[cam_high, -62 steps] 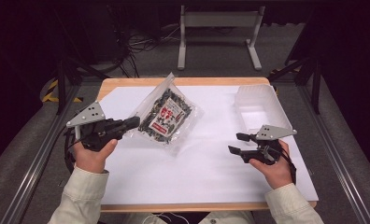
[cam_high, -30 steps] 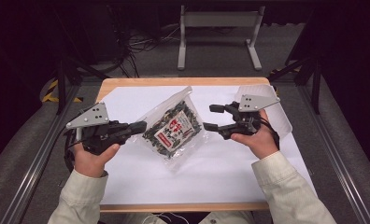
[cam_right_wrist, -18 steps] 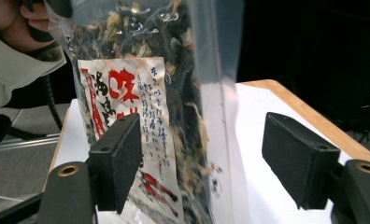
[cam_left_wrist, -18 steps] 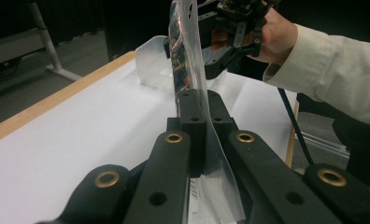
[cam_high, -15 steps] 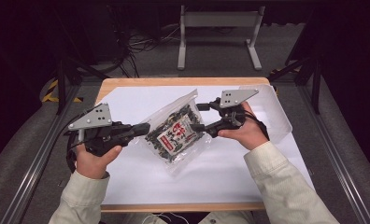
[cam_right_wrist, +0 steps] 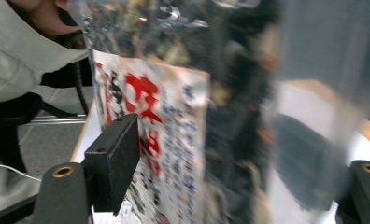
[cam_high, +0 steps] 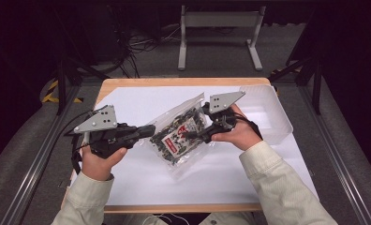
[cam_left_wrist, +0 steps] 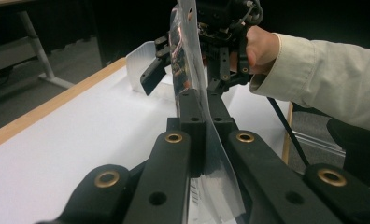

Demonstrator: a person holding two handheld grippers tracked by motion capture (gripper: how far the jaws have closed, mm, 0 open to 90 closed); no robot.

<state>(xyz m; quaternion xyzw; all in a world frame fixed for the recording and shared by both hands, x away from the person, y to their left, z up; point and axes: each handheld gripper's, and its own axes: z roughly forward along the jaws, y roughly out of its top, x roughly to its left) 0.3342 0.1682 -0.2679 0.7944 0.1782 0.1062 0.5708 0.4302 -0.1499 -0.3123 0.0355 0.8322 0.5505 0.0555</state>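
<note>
Between the jaws of the left gripper [cam_left_wrist: 199, 135] runs the clear edge film of a snack bag [cam_high: 181, 136]; the left gripper view shows the two black jaws pressed together on that film, so this gripper is clenched on the bag's near-left edge. Judged purpose: to anchor one side so the bag cannot slide or spin while the other side is taken.

Right gripper [cam_high: 197, 135] sits at the bag's opposite side, over the printed label. In the right gripper view one jaw stands on the label side and the other behind the film, with the bag passing between them (the picture is blurred, so contact cannot be confirmed). State assessed as spread around the bag, grasp not yet made.

Bag location: over the middle of the white sheet [cam_high: 141, 101] covering the tabletop [cam_high: 174, 82], tilted, its left edge lifted by the left gripper. In the left gripper view the film stands nearly edge-on, which suggests the bag is held up rather than lying flat. Contents are dark pieces behind a red-and-white label.

Clear plastic tray [cam_high: 279, 119] lies on the sheet just right of the right hand [cam_high: 237, 133], apart from the bag. Its nearness suggests it is the likely destination, though this is inference only.

Risk noted: thin film may slip from a one-edge hold.
</note>
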